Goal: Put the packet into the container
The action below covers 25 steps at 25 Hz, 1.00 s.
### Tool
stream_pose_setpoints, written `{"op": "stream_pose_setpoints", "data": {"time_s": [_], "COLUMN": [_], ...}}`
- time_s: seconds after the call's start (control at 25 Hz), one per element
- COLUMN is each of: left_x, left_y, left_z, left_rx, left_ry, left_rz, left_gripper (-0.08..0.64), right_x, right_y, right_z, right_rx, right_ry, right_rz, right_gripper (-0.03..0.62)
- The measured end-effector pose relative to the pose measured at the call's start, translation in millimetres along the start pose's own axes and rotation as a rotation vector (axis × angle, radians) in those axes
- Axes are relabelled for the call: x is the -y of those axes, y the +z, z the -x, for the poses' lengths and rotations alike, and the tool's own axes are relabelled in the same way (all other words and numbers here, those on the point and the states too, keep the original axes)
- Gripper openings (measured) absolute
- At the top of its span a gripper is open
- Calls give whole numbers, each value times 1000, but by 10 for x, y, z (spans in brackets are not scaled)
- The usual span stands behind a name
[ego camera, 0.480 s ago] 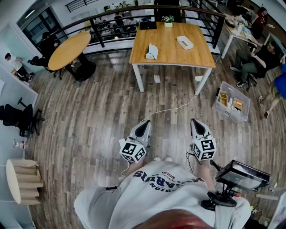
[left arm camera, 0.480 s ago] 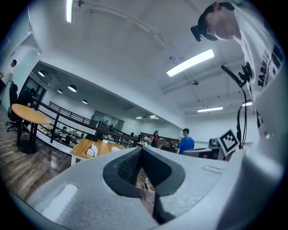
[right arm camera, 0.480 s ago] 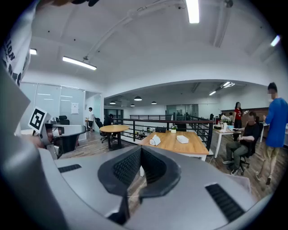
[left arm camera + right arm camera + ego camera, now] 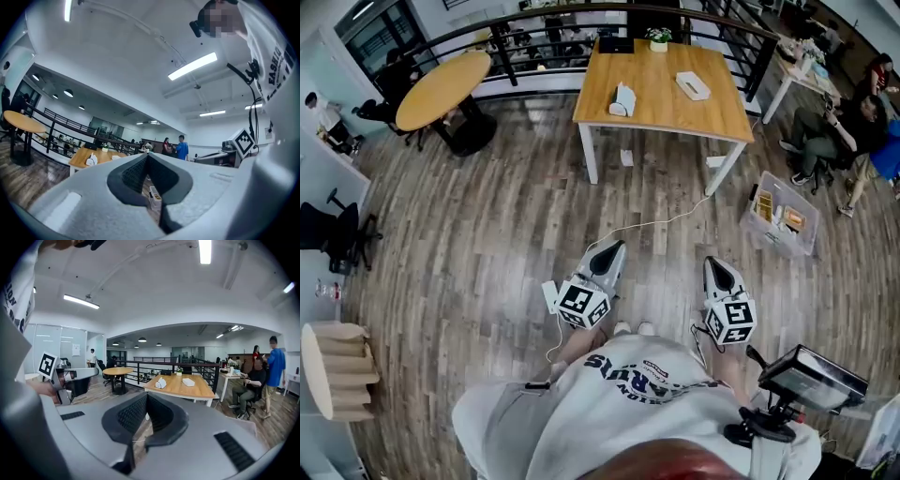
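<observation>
Your left gripper was closed right up with nothing in it, same deal with your right gripper, both stuck out side by side in front of you above the wood floor. The clear container sat on that floor well ahead and off to your right, near the right front leg of the wooden surface, with some yellowish stuff inside, too small to make out. What looked like a flat white packet lay on that surface toward its far right side, well apart from both grippers.
</observation>
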<state>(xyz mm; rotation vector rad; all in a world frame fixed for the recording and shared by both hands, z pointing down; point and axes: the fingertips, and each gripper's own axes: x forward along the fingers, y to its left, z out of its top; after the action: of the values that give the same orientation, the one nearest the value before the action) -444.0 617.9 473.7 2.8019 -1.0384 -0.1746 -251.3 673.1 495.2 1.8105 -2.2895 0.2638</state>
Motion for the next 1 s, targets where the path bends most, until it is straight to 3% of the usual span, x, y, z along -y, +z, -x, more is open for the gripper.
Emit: {"op": "stream_pose_setpoints", "data": {"time_s": [0.08,0.24,0.48,0.72,0.88,1.0], "left_x": [-34,-57,-70,-110,-225,-266], "left_y": [24,49,84,177,265,226], "left_z": [47,62,107,-31,-234,-404], "left_rx": [15,9,-4,40,54,47], "left_ry": [-5,-18,-24,14,81,124], "left_rz": [6,-18,-107,-85,-96,-75], "left_gripper": [2,2,2,2,2,2], "right_x": [-18,-82,-176,-108,44,193], "right_y": [6,36,11,223,393,362], "right_z": [-2,-5,-99,-277,-539,-763], "right_rx": [-3,-29,-18,55,95,65], "right_ry": [-26,-87,-78,48,95,144], "right_rz": [-11,61,6,-94,-77,-94], "right_gripper": [8,8,8,9,8,8]}}
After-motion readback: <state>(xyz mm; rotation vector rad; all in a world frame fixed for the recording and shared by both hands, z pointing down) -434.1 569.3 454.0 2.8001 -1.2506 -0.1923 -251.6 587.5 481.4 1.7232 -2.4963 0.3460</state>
